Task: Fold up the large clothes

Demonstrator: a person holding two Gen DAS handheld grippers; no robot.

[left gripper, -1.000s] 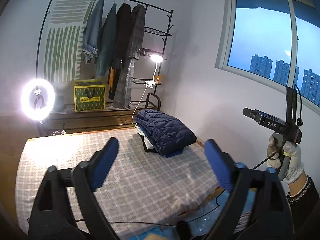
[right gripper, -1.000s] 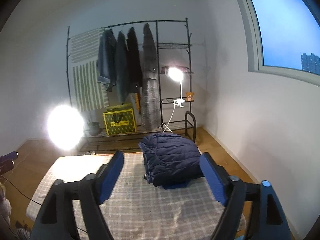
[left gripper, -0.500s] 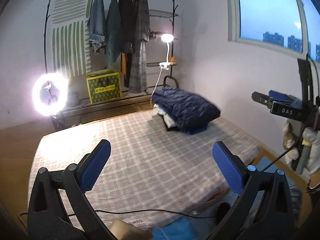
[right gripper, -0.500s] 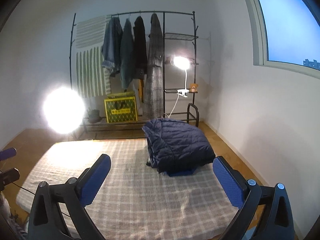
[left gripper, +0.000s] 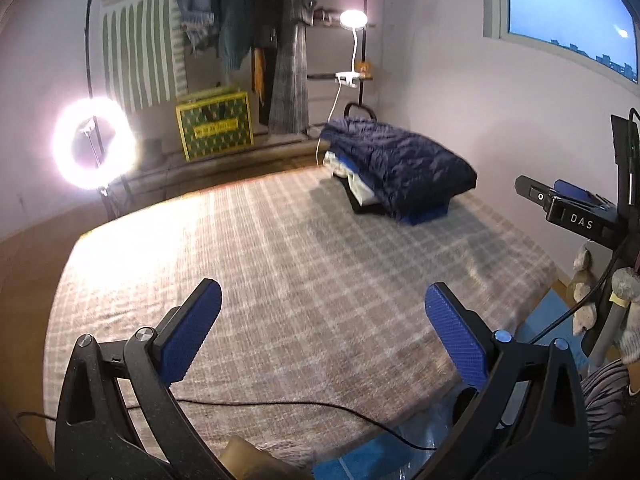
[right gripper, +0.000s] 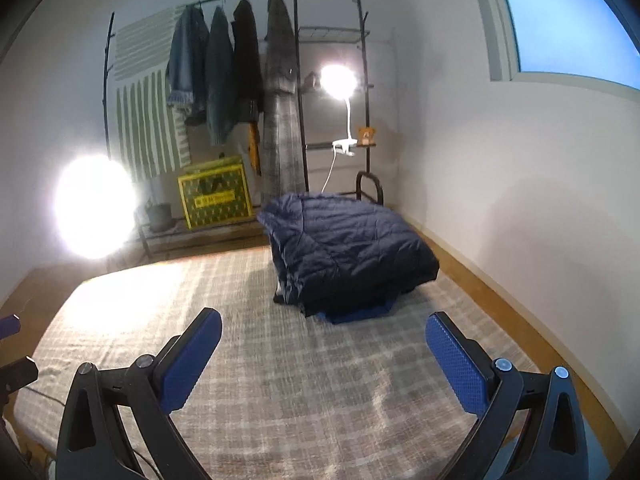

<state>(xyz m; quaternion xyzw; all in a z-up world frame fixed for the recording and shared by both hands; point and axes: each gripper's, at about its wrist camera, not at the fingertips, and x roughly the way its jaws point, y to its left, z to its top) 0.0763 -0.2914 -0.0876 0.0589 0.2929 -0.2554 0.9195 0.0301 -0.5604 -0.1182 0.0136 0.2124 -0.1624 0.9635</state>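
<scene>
A folded navy quilted jacket (left gripper: pixel 400 164) lies on top of a stack of folded clothes at the far right corner of the plaid bed (left gripper: pixel 288 272). It also shows in the right wrist view (right gripper: pixel 348 252), on the plaid bed (right gripper: pixel 280 380). My left gripper (left gripper: pixel 322 328) is open and empty above the bed's near edge. My right gripper (right gripper: pixel 322 356) is open and empty above the bed, short of the stack. The right gripper's body and gloved hand (left gripper: pixel 592 280) show at the right of the left wrist view.
A clothes rack (right gripper: pixel 248 80) with several hanging garments stands beyond the bed, with a yellow-green bag (right gripper: pixel 214 196) under it. A ring light (left gripper: pixel 94 142) glares at the left, a clip lamp (right gripper: pixel 338 80) behind the stack. A cable (left gripper: pixel 280 404) crosses the bed's near edge.
Both cameras have tilted down and moved in over the bed, so the bed fills more of each view. Both grippers stay open and empty.
</scene>
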